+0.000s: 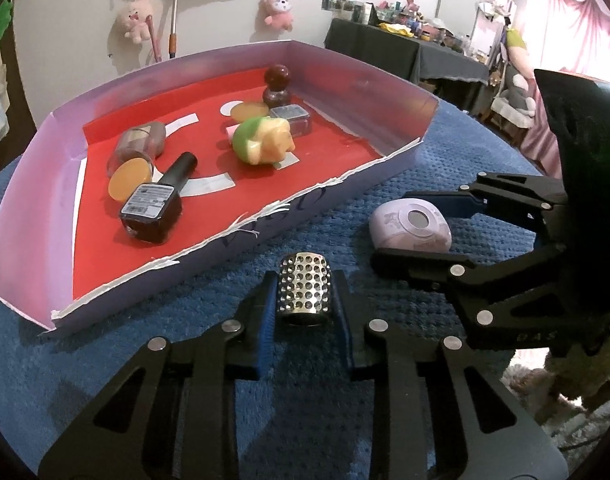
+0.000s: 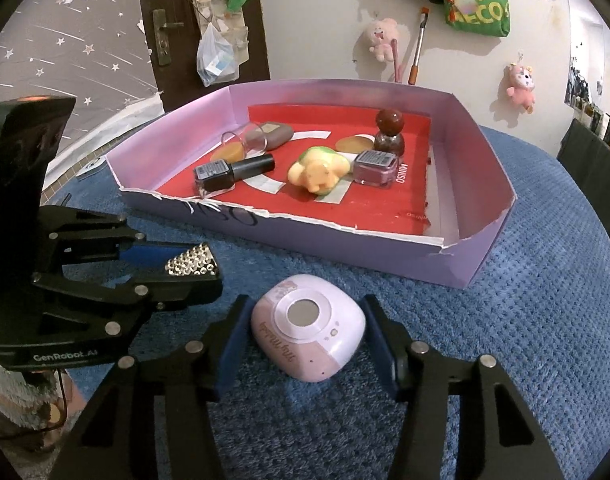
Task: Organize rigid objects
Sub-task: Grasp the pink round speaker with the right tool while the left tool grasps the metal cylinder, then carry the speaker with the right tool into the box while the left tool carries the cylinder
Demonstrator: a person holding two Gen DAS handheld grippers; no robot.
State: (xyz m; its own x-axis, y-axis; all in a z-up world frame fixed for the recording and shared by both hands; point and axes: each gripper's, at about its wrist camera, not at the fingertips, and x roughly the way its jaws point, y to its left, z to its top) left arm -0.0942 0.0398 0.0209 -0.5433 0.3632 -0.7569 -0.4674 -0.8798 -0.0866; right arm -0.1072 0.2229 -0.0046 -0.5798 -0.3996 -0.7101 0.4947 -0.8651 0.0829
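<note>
A studded silver cylinder (image 1: 303, 289) lies on the blue cloth between the fingers of my left gripper (image 1: 303, 280), which press its sides; it also shows in the right wrist view (image 2: 193, 263). A lilac rounded case (image 2: 308, 337) with a round mirror lies between the fingers of my right gripper (image 2: 305, 320), which stand a little apart from it; it also shows in the left wrist view (image 1: 411, 225). A purple box (image 2: 453, 258) with a red floor holds a dark nail polish bottle (image 2: 231, 171), a yellow and green toy (image 2: 319, 172) and several other small items.
The box (image 1: 209, 240) stands just beyond both grippers on the blue cloth (image 2: 525, 340). Its front wall is torn and low. A dark table (image 1: 405, 50) with clutter stands at the back right. Plush toys (image 2: 381, 38) hang on the wall.
</note>
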